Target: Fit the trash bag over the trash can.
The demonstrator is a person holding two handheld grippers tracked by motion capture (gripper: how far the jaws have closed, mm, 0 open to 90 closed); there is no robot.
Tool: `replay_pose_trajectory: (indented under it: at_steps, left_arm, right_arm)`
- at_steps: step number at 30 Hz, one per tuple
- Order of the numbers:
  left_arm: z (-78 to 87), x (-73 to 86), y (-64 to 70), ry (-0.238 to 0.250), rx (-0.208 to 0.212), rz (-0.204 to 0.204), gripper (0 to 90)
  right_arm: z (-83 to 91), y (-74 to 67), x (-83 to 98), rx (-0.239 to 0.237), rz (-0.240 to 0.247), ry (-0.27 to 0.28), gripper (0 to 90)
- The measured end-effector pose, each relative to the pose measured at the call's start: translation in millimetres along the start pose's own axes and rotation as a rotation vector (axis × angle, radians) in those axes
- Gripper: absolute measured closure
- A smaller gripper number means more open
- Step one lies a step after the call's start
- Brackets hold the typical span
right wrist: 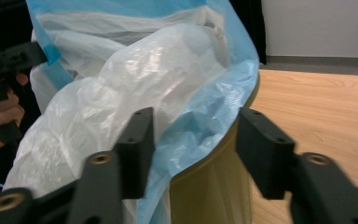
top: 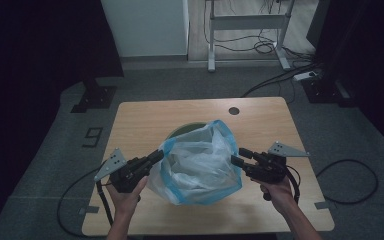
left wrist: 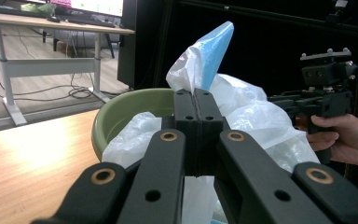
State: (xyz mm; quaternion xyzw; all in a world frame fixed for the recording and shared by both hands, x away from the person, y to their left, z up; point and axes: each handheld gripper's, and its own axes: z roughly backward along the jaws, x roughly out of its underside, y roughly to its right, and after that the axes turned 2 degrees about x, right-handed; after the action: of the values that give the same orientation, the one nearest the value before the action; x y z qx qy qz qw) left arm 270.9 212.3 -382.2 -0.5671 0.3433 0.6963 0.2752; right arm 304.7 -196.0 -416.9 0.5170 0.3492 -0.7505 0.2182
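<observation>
High view: white plastic bag (top: pixel 200 162) with blue rim draped over green bin (top: pixel 179 132) at mid-table (top: pixel 140 115). Left gripper (top: pixel 156 156) clamped tight on bag's edge. Right gripper (top: pixel 237 157) parted, straddling bag's blue rim and bin wall, pads not pressing.

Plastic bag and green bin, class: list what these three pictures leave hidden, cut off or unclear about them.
- High view: most of the green bin lies under the plastic bag; only a stretch of rim shows.
- Left gripper view: the shut left gripper covers the film it pinches.
- Right gripper view: the bin's base is cut off by the bottom edge; whether the right gripper touches the bag is unclear.
- Bag's inside: hidden by crumpled film.
</observation>
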Motion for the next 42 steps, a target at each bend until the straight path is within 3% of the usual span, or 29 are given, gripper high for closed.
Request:
replay_pose_trajectory:
  at_steps: [1,4,5,6,7,8,9,10,12,17,20,24,31,34,42]
  left_arm:
    - [-0.2,0.1,-0.2,-0.001,0.002,0.001,89.8]
    - [-0.8,0.3,-0.6,0.000,0.005,0.004,89.8]
    - [-1.6,0.3,-0.4,-0.001,0.006,0.004,89.8]
    - [-1.6,0.3,-0.4,-0.001,0.006,0.004,89.8]
    - [-2.1,0.0,0.0,0.000,0.007,0.003,89.8]
    - [-2.1,0.0,0.0,0.000,0.007,0.003,89.8]
    - [-2.4,-0.8,0.5,0.000,0.007,0.000,89.8]
    - [-2.6,-1.2,0.4,0.000,0.006,-0.001,89.8]
    - [-2.7,-2.6,-0.3,0.001,0.000,-0.003,89.8]
    - [-2.9,-7.7,-6.4,0.003,-0.018,-0.007,89.8]
    - [-5.3,-12.4,-17.2,-0.004,-0.045,-0.006,89.8]
    - [-8.2,-14.2,-29.7,-0.015,-0.072,0.007,89.8]
    - [-19.8,-12.0,-62.6,-0.044,-0.133,0.059,89.9]
    - [-22.1,-10.1,-67.7,-0.052,-0.141,0.068,89.8]
    - [-37.9,5.7,-88.3,-0.146,-0.182,0.123,89.8]
  right_arm:
    - [0.1,-2.8,-0.8,0.006,0.021,-0.003,60.2]
    - [0.9,-6.1,-1.8,0.022,0.053,-0.002,65.7]
    - [2.7,-9.2,-3.5,0.046,0.085,-0.001,74.1]
    - [2.7,-9.2,-3.5,0.046,0.085,-0.001,74.1]
    - [4.0,-12.2,-5.2,0.062,0.113,-0.008,80.3]
    - [4.0,-12.2,-5.2,0.062,0.113,-0.008,80.3]
    - [4.8,-18.6,-7.0,0.099,0.162,-0.018,84.9]
    - [4.7,-21.0,-7.7,0.114,0.182,-0.024,86.8]
    - [4.9,-22.9,-9.2,0.133,0.197,-0.022,88.3]
    - [4.2,-14.5,-16.3,0.181,0.169,-0.003,88.9]
    - [2.5,-9.3,-21.3,0.211,0.163,0.002,88.9]
    - [-3.6,-6.1,-30.2,0.262,0.201,-0.002,88.9]
    - [-20.4,2.5,-40.0,0.296,0.172,-0.021,88.8]
    - [-24.7,5.3,-39.6,0.302,0.165,-0.031,88.9]
    - [-40.6,23.5,-28.7,0.319,0.100,-0.085,88.8]
